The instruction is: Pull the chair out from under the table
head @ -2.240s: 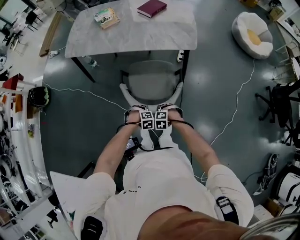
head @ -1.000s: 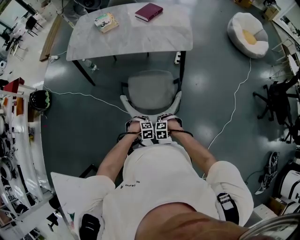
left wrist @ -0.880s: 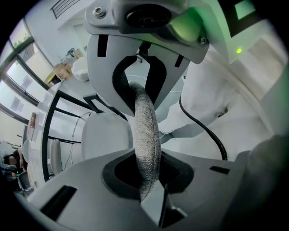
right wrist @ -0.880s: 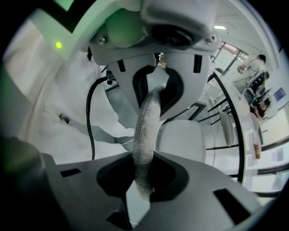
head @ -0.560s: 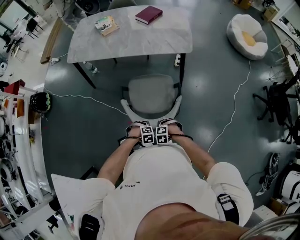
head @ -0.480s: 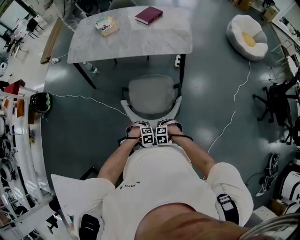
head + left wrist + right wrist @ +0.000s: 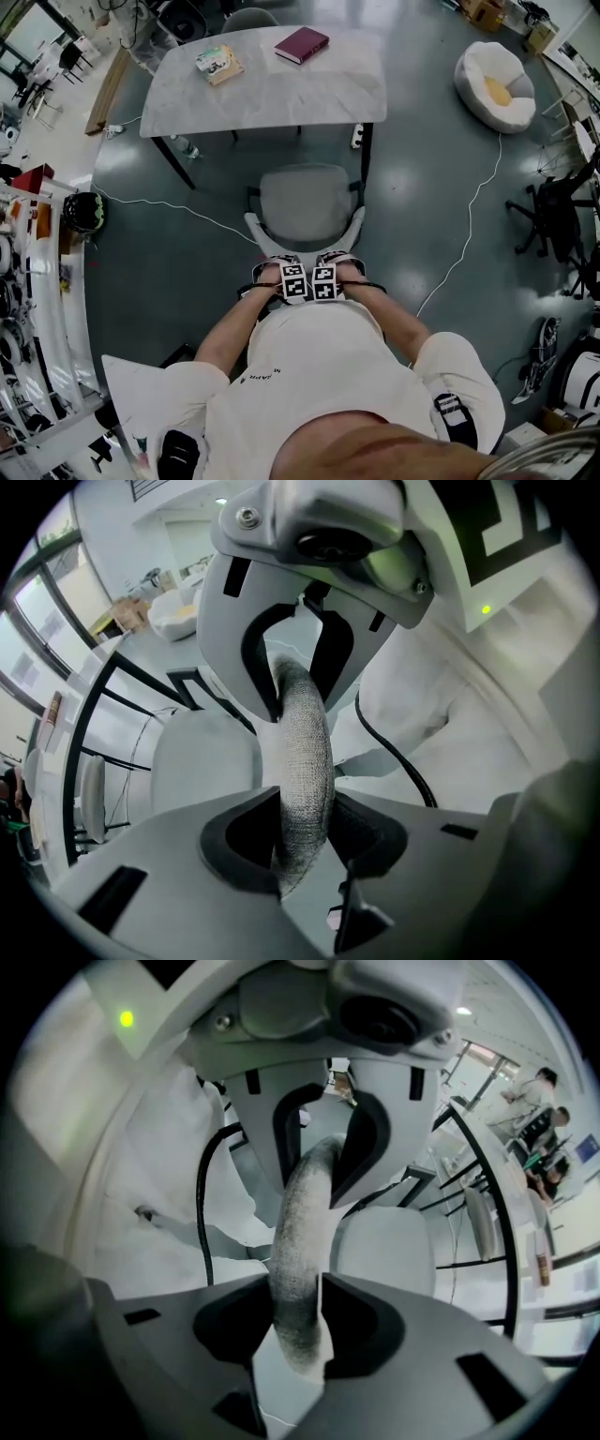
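My head view looks steeply down from above, chair (image 7: 305, 192) at frame centre; both gripper views sit close up along its backrest (image 7: 302, 761), the shared part.

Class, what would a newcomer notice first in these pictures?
The left gripper and right gripper, side by side at the head view's centre, straddle the back rim of the chair; their jaws have just been opening. Beyond, a table bears a red book.

both forearms (image 7: 230, 328) reach forward and converge — left gripper (image 7: 298, 850) just at nine o'clock of right gripper (image 7: 298, 1326), both pointing down; each pair of jaws has just been opening, loose around the chair back rim (image 7: 300, 752).
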Demonstrator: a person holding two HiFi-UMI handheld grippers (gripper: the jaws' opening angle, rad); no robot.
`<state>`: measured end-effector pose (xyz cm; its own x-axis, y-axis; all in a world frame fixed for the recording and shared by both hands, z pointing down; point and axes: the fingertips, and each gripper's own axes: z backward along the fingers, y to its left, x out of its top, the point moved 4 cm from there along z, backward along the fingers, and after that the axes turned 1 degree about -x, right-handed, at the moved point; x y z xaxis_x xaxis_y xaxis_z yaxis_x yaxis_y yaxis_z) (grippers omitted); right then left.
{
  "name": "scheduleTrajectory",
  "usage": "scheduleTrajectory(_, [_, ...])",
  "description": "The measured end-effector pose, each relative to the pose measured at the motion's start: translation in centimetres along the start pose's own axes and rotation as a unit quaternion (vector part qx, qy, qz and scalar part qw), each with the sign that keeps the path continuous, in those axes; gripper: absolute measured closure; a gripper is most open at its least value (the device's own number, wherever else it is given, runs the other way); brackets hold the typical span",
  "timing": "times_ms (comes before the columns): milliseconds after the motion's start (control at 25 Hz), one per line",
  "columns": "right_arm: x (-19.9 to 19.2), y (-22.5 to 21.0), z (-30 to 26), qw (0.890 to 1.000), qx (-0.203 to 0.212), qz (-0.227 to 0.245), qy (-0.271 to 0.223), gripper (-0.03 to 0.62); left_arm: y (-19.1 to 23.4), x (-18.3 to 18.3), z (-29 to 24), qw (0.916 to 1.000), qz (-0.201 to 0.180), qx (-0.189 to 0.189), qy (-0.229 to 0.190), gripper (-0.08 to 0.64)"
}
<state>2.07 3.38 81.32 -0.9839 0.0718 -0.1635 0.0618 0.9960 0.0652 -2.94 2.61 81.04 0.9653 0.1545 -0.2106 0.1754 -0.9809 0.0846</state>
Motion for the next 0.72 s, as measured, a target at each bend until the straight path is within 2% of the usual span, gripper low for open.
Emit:
scheduleTrajectory(80, [-0.2, -0.3, 0.3, 1.000, 0.004, -0.012, -0.002, 0.403, 0.0, 0.1, 0.2, 1.0000, 0.000, -0.009, 0.001, 0.431])
scheduleTrajectory(200, [-0.2, -0.7, 0.9, 1.000, 0.013, -0.015, -0.006, 0.374, 0.1, -0.2, 0.8, 0.9998, -0.003, -0.018, 0.001, 0.408])
scheduleTrajectory(400, [-1.0, -0.5, 2.8, 0.999, 0.020, -0.027, -0.012, 0.360, -0.3, 0.9, 2.2, 0.9994, 0.002, -0.032, -0.016, 0.359])
scheduleTrajectory(560, [-0.6, -1.6, 4.0, 0.998, 0.015, -0.043, -0.031, 0.350, 0.6, 0.6, 4.1, 0.9990, 0.014, -0.025, -0.033, 0.356])
scheduleTrajectory(720, [0.0, -2.9, 5.5, 0.995, -0.004, -0.079, -0.062, 0.350, 0.9, 0.4, 5.4, 0.9991, 0.011, -0.023, -0.033, 0.351])
